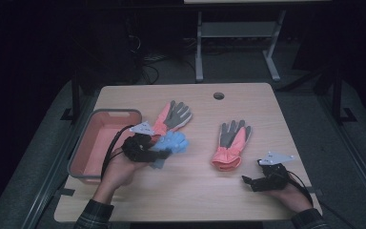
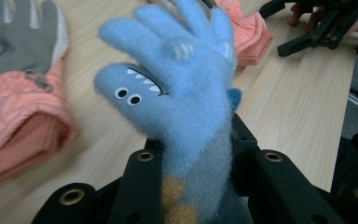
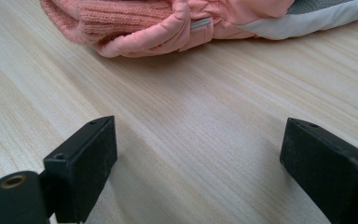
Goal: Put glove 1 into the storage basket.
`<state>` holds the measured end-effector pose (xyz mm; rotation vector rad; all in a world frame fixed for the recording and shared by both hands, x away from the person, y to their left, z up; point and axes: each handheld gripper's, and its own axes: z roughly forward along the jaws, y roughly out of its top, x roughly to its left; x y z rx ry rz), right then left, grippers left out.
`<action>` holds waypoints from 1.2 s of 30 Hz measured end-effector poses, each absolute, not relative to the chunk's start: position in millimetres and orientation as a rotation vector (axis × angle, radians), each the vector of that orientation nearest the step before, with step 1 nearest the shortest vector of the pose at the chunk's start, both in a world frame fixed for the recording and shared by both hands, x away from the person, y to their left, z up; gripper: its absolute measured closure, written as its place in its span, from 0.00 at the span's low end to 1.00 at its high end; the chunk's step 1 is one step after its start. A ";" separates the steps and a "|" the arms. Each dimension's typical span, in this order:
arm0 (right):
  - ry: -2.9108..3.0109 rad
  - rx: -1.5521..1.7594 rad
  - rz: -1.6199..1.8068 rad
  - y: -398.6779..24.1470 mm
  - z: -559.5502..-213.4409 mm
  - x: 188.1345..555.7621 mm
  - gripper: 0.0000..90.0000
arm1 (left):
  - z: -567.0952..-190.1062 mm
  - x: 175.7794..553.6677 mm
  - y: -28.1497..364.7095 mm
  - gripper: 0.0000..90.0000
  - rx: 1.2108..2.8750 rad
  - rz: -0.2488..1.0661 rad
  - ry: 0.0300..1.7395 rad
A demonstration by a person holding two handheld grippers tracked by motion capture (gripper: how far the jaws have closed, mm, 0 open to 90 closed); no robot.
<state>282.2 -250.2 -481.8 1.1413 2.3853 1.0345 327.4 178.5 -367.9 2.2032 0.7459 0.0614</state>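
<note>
Near the counter's (image 1: pixel 190 191) left edge, your left tool (image 1: pixel 153 153) clamps the blue glove (image 1: pixel 174 143). By its front right corner, your right tool (image 1: pixel 249 181) gapes wide, holding nothing.

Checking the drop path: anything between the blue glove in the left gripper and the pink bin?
Nothing visible. The left gripper holds the blue glove just right of the pink bin. The nearest pink-and-grey glove lies behind, off that line; the bin's visible interior looks empty.

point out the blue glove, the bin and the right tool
blue glove (image 2: pixel 186 93), left gripper view, on its palm.
bin (image 1: pixel 83 138), high view, on its left wall.
right tool (image 1: pixel 246 180), high view, between its tips.
</note>
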 end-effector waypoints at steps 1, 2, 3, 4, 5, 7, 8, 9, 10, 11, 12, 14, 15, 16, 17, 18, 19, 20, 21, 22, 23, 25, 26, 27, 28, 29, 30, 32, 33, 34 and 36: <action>2.385 1.141 1.034 -250.2 -481.8 282.2 0.12 | -367.9 327.4 178.5 0.80 2.203 0.061 0.746; 2.385 1.139 1.035 -250.2 -481.8 282.3 0.12 | -366.0 328.5 184.0 0.80 2.201 0.074 0.759; 2.385 1.140 1.035 -250.2 -481.8 282.2 0.12 | -365.3 329.0 186.7 0.80 2.194 0.080 0.768; 2.386 1.142 1.035 -250.2 -481.8 282.2 0.12 | -365.3 329.0 186.7 0.80 2.194 0.080 0.768; 2.386 1.142 1.035 -250.2 -481.8 282.2 0.12 | -364.2 329.4 189.8 0.80 2.190 0.086 0.777; 2.386 1.140 1.035 -250.2 -481.8 282.2 0.12 | -361.1 330.9 201.3 0.80 2.173 0.108 0.809; 2.387 1.138 1.036 -250.3 -481.8 282.3 0.12 | -360.6 331.5 204.3 0.80 2.169 0.114 0.814; 2.387 1.138 1.036 -250.3 -481.8 282.3 0.12 | -360.0 331.7 208.0 0.80 2.158 0.116 0.831; 2.387 1.137 1.036 -250.4 -481.8 282.3 0.12 | -359.6 332.4 212.1 0.80 2.152 0.121 0.841; 2.387 1.141 1.036 -250.2 -481.7 282.2 0.12 | -359.3 333.1 216.1 0.80 2.147 0.129 0.851; 2.387 1.138 1.037 -250.3 -481.8 282.3 0.12 | -359.3 333.1 216.1 0.80 2.147 0.129 0.851; 2.386 1.141 1.036 -250.2 -481.8 282.2 0.12 | -359.3 334.3 223.9 0.80 2.137 0.138 0.872; 2.387 1.139 1.037 -250.2 -481.9 282.3 0.12 | -359.1 334.8 228.9 0.80 2.133 0.144 0.888; 2.387 1.135 1.033 -250.4 -481.9 282.4 0.12 | -359.2 335.2 231.7 0.80 2.127 0.148 0.894; 2.387 1.135 1.033 -250.4 -481.9 282.4 0.12 | -359.1 335.3 236.6 0.80 2.117 0.151 0.911; 2.387 1.137 1.036 -250.4 -481.9 282.4 0.12 | -358.9 336.0 241.1 0.80 2.113 0.156 0.918; 2.386 1.137 1.037 -250.3 -481.9 282.3 0.12 | -358.7 336.3 245.2 0.80 2.106 0.163 0.930; 2.386 1.138 1.037 -250.3 -481.8 282.3 0.12 | -358.3 336.7 251.5 0.80 2.101 0.181 0.953; 2.385 1.142 1.039 -250.1 -481.8 282.2 0.12 | -358.3 337.2 255.3 0.80 2.099 0.188 0.963; 2.386 1.139 1.037 -250.3 -481.8 282.3 0.12 | -358.5 337.8 259.2 0.80 2.097 0.196 0.973; 2.385 1.143 1.039 -250.0 -481.8 282.2 0.12 | -359.1 338.1 262.4 0.80 2.088 0.201 0.989; 2.386 1.139 1.037 -250.3 -481.8 282.3 0.12 | -360.1 338.9 269.8 0.80 2.086 0.216 1.014; 2.385 1.141 1.039 -250.1 -481.9 282.3 0.12 | -360.7 339.2 272.0 0.80 2.078 0.218 1.023; 2.385 1.141 1.039 -250.1 -481.9 282.2 0.12 | -361.3 339.7 275.4 0.80 2.080 0.227 1.030; 2.386 1.138 1.036 -250.3 -481.8 282.3 0.12 | -362.3 340.4 279.1 0.79 2.079 0.241 1.044; 2.385 1.142 1.039 -250.0 -481.8 282.2 0.12 | -363.2 340.9 281.6 0.79 2.076 0.244 1.056; 2.385 1.142 1.039 -250.0 -481.8 282.2 0.12 | -363.9 341.3 283.5 0.79 2.072 0.245 1.065; 2.385 1.142 1.038 -250.0 -481.8 282.2 0.12 | -365.5 342.5 288.8 0.79 2.072 0.254 1.083; 2.387 1.139 1.035 -250.3 -481.8 282.3 0.12 | -366.5 343.2 291.1 0.79 2.070 0.258 1.092; 2.385 1.142 1.039 -250.0 -481.8 282.2 0.12 | -367.7 343.9 293.1 0.79 2.063 0.259 1.100; 2.385 1.143 1.039 -250.0 -481.8 282.2 0.12 | -370.0 346.2 296.9 0.79 2.060 0.262 1.115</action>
